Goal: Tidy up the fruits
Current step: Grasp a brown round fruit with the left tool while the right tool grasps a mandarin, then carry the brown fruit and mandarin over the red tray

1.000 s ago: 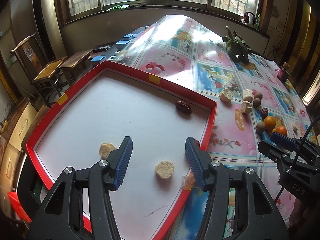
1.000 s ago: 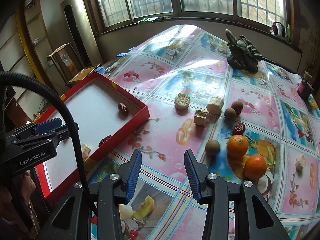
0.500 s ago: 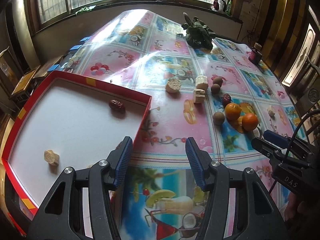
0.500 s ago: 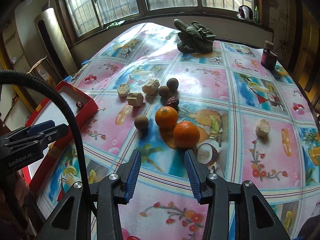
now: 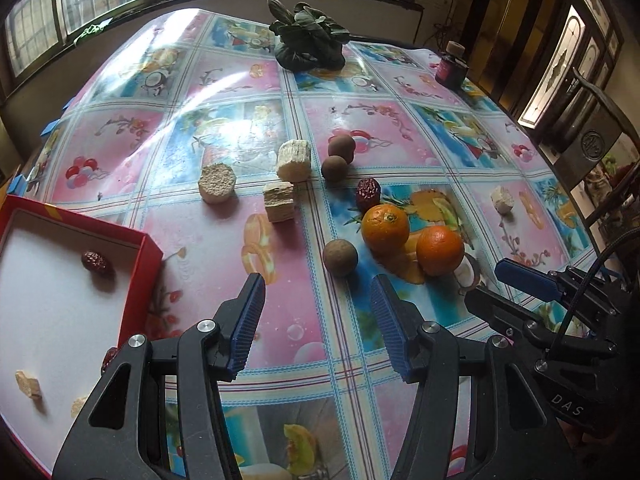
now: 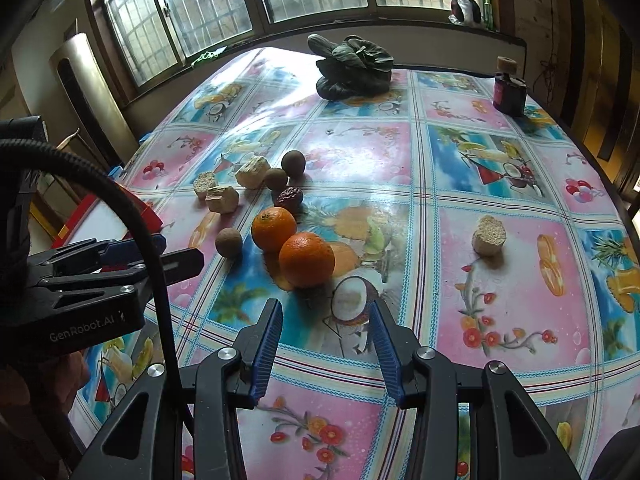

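Two oranges (image 5: 385,227) (image 5: 439,250) lie mid-table, with a brown round fruit (image 5: 340,257) beside them, two more brown fruits (image 5: 334,168), a red date (image 5: 368,192) and several pale chunks (image 5: 216,189). The red tray (image 5: 142,280) at left holds a date (image 5: 95,262) and pale pieces. My left gripper (image 5: 318,316) is open and empty, just short of the nearest brown fruit. My right gripper (image 6: 326,340) is open and empty, just short of the near orange (image 6: 306,259). It also shows at the right of the left wrist view (image 5: 520,280).
A dark leafy vegetable (image 5: 308,40) lies at the table's far end. A small dark red jar (image 5: 450,66) stands at the far right. A lone pale chunk (image 6: 489,235) lies to the right of the oranges. A dark chair (image 5: 592,136) stands past the right edge.
Both grippers have swung right, away from the tray and towards the fruit cluster. The left one was over the tray; it is now over the tablecloth. Both stayed open.
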Action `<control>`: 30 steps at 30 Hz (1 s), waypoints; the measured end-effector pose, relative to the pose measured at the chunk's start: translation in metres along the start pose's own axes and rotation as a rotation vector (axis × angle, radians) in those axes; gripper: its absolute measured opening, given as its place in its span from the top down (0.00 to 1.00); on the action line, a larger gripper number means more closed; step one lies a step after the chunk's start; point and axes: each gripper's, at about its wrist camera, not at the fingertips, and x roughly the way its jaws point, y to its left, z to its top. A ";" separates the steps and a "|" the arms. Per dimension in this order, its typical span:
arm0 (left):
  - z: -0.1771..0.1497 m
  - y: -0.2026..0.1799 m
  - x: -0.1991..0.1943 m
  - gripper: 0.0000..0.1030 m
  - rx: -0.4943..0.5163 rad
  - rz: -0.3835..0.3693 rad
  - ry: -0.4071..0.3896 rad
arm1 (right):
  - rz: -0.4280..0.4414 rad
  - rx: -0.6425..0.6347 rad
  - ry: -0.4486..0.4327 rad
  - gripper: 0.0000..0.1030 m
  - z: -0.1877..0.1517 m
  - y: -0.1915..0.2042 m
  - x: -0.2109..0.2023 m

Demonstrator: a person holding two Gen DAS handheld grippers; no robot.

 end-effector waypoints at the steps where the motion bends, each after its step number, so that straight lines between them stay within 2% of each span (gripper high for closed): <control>1: 0.002 -0.001 0.003 0.46 0.007 -0.007 0.001 | 0.002 0.001 0.000 0.57 0.001 -0.001 0.001; 7: 0.009 -0.007 0.020 0.47 0.029 -0.037 0.016 | 0.002 0.012 -0.002 0.57 0.004 -0.008 0.003; 8: 0.010 -0.006 0.023 0.54 0.029 -0.038 0.019 | 0.003 0.015 -0.002 0.57 0.004 -0.009 0.003; 9: 0.010 -0.006 0.026 0.73 0.029 -0.045 0.024 | 0.004 0.016 -0.002 0.57 0.005 -0.010 0.004; 10: 0.010 -0.005 0.029 0.79 0.030 -0.051 0.038 | 0.003 0.017 -0.001 0.57 0.006 -0.010 0.005; 16: 0.009 -0.002 0.026 0.79 0.029 -0.051 0.017 | 0.009 0.010 -0.004 0.57 0.010 -0.008 0.009; 27: -0.004 0.010 -0.002 0.79 0.005 0.000 -0.015 | 0.010 -0.078 0.024 0.57 0.028 0.015 0.037; 29: -0.007 0.014 -0.006 0.79 -0.007 0.011 -0.015 | 0.010 -0.111 0.027 0.67 0.025 0.024 0.037; 30: -0.009 0.017 -0.008 0.79 -0.014 0.017 -0.017 | -0.010 -0.129 0.024 0.68 0.024 0.028 0.036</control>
